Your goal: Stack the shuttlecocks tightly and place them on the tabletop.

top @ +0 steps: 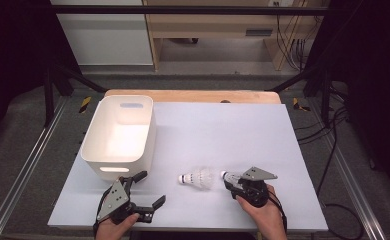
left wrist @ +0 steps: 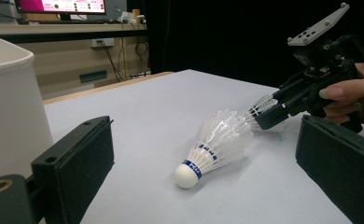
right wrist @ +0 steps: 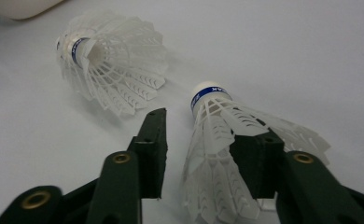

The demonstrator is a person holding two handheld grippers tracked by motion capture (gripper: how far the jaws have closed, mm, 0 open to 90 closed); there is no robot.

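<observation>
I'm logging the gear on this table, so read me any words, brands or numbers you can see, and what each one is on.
Blue band of the shuttlecock between the right gripper's jaws: white letters, the end seems to read "AK"; the rest is turned away.
Blue band of the loose shuttlecock: white print, too small and blurred to read.
Monitor behind the table: pink screen with text, too small to read.
White bin: no writing.

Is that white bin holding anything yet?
Empty. The high view looks straight into the bin and shows bare white walls and floor; both shuttlecocks lie on the table.
</observation>
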